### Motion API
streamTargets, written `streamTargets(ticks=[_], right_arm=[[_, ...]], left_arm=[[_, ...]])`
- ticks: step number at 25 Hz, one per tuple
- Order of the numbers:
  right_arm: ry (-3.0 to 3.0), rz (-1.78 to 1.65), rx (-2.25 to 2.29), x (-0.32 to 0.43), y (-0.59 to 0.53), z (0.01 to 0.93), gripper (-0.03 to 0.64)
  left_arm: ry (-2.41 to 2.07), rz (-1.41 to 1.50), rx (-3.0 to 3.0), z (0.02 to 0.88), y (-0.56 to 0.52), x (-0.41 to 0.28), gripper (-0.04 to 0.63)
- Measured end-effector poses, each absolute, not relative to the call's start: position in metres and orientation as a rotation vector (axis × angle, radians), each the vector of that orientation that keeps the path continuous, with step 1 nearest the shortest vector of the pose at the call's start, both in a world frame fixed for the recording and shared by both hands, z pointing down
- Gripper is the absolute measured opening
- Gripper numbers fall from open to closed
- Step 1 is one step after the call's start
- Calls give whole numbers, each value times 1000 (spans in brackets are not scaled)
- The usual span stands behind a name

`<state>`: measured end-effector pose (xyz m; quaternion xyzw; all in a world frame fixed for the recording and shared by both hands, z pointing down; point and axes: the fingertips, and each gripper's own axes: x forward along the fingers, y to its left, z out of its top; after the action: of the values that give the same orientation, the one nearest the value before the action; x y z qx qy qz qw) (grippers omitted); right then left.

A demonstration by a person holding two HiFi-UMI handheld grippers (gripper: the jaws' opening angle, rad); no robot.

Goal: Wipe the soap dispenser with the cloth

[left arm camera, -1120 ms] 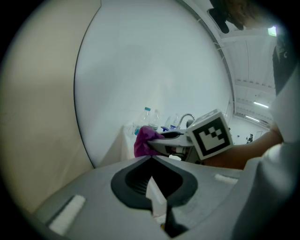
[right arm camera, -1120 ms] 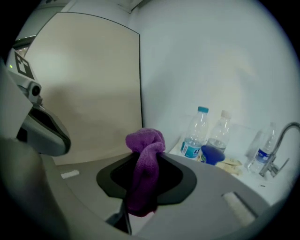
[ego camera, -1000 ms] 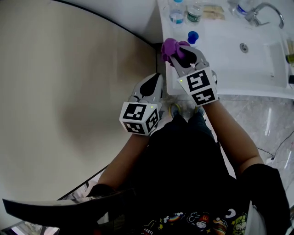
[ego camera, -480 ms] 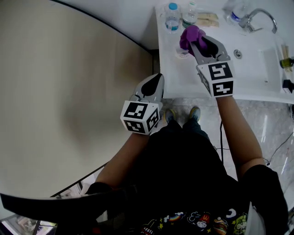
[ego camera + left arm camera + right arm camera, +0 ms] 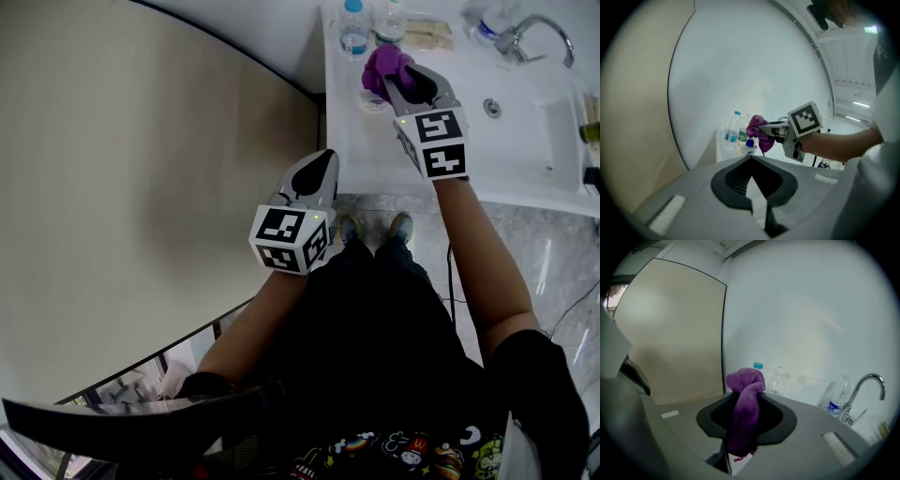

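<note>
Cloth [image 5: 744, 404] purple, bunched in right claw [image 5: 403, 82] beside blue-capped soap dispenser [image 5: 750, 146].

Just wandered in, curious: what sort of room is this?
Probably a washroom: a white sink basin with a curved chrome tap, and a small white soap dispenser with a blue cap.

The purple cloth [image 5: 384, 66] is held bunched in the right gripper [image 5: 396, 84], just above the soap dispenser [image 5: 750, 148]. This small white bottle with a blue top is standing upright on the counter [image 5: 361, 155].
</note>
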<state>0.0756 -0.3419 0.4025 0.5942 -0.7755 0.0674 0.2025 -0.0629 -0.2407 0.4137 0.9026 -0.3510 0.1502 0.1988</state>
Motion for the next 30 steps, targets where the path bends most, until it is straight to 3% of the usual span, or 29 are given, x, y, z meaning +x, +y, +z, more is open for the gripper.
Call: streamTargets(ticks=[15,30], right_arm=[[-2148,205,1671,118,-320,400,130],[-2264,156,1536,62,-333,395,130]], left_arm=[[-1003,430,2522,406,-225,-34,0],[-1103,408,2476,402,-219,-54,0]])
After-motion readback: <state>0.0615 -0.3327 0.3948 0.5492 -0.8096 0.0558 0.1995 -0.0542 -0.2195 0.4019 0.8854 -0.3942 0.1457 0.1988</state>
